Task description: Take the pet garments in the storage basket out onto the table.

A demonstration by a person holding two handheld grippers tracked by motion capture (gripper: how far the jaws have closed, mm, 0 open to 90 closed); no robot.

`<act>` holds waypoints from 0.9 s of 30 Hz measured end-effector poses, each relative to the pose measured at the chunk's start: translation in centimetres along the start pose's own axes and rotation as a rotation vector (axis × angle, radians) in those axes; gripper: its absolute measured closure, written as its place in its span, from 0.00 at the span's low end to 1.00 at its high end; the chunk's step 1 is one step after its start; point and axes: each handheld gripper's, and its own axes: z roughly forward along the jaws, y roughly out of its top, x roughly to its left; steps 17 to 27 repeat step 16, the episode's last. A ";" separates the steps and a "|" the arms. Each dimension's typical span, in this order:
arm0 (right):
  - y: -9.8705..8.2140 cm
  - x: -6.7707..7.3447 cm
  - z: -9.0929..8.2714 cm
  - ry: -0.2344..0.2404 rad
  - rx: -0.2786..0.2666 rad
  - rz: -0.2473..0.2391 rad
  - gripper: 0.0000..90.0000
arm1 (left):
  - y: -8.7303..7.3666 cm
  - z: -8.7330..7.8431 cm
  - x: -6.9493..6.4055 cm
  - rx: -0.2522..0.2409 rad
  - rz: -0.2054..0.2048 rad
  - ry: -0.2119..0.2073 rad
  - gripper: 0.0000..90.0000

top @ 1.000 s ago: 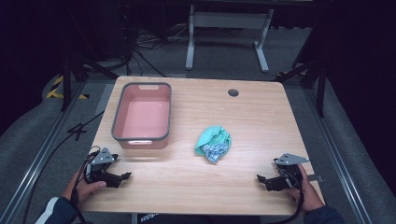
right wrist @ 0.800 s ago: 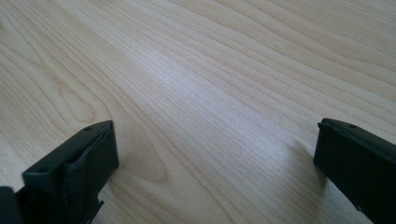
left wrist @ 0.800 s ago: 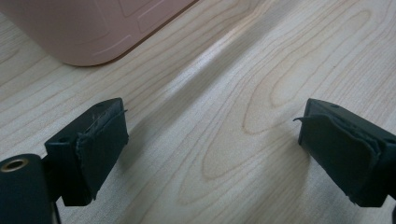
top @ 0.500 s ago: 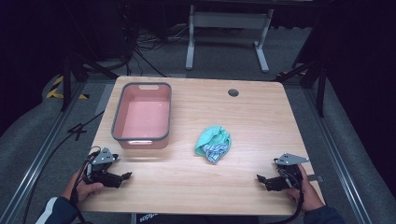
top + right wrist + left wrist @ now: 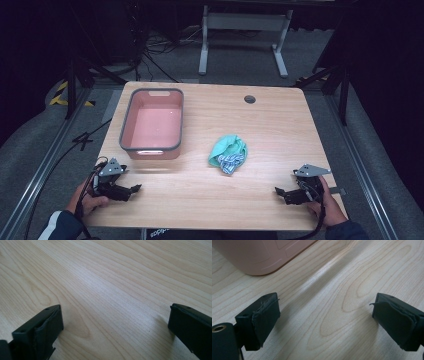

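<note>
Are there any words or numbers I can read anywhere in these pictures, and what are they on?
No text can be read for sure.
Table: small white print on its front edge at the bottom of the high view, too small and blurred to read.
Pink tub: no words.
Green cloth: a checked pattern, no words.
Floor: yellow and black striped tape, a warning marking, no letters.

The wooden table [image 5: 280, 125] lies under the jaws; far ahead of them are its cable hole [image 5: 250, 99] and a white stand [image 5: 241, 21].
</note>
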 end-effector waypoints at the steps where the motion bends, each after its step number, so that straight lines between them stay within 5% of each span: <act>1: 0.0 0.0 0.0 0.000 0.000 0.000 0.00 | 0.0 0.0 0.0 -0.001 0.002 -0.003 0.08; 27: 0.0 0.0 0.0 0.001 0.000 -0.001 0.00 | 0.0 0.0 0.0 0.000 0.002 -0.003 0.08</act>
